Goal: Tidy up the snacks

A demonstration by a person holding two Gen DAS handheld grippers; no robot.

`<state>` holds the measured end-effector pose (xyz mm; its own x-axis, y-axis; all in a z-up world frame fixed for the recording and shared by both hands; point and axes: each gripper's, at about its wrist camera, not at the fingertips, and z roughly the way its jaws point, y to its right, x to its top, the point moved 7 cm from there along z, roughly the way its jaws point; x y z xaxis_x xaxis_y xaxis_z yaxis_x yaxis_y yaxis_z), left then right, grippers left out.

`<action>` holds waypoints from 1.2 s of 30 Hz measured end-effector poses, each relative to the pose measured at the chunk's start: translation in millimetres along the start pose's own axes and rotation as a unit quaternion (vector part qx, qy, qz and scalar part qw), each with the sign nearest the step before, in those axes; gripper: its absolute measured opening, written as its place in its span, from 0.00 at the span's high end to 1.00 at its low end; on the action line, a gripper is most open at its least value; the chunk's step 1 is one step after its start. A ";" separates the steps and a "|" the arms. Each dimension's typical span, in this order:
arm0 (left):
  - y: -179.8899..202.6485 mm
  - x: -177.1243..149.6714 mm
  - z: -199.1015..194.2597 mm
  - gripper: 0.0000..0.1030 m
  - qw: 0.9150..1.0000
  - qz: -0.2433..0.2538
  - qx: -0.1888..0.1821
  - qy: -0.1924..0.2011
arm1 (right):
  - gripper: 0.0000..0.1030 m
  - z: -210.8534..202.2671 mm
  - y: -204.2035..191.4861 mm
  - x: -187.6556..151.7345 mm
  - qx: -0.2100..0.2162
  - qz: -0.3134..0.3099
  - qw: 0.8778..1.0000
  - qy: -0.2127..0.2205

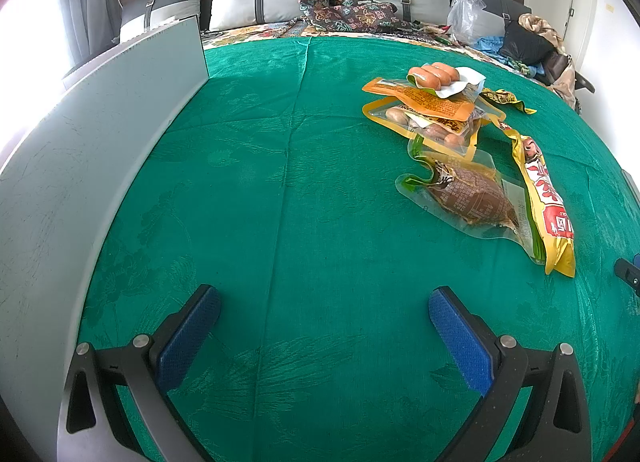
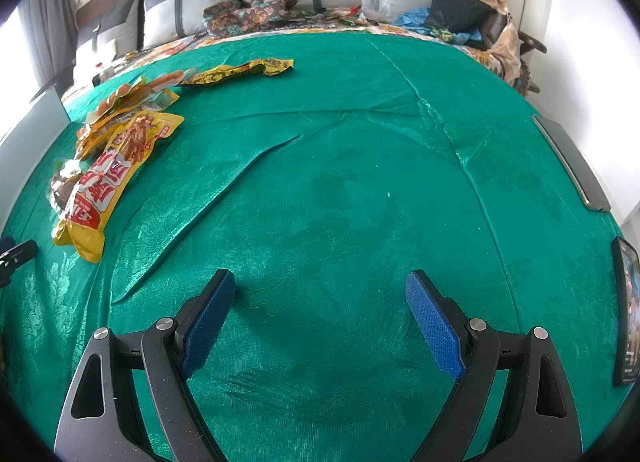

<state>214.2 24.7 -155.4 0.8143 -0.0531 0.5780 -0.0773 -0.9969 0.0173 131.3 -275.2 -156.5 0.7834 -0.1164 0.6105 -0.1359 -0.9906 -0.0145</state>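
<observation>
My left gripper [image 1: 324, 314] and right gripper [image 2: 320, 298]: jaws spread, empty, over green cloth-covered counter [image 1: 280, 182]. Snack pile between them: one long yellow-red packet [image 1: 544, 198], one brown vacuum pouch [image 1: 472, 194], roughly three orange sausage packs [image 1: 432, 102], overlapping.

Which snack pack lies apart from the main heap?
The small crumpled yellow wrapper at the far end; it lies alone on the green cloth, while the long yellow-and-red pack and the rest overlap one another.
</observation>
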 end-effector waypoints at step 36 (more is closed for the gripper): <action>-0.6 0.2 0.7 0.00 1.000 0.000 -0.001 0.000 | 0.13 0.4 -1.3 0.3 0.000 0.001 1.000 0.000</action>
<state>214.7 25.3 -155.8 0.8141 -0.0528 0.5783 -0.0776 -0.9968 0.0183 132.0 -274.0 -156.7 0.7838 -0.1175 0.6099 -0.1364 -0.9905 -0.0155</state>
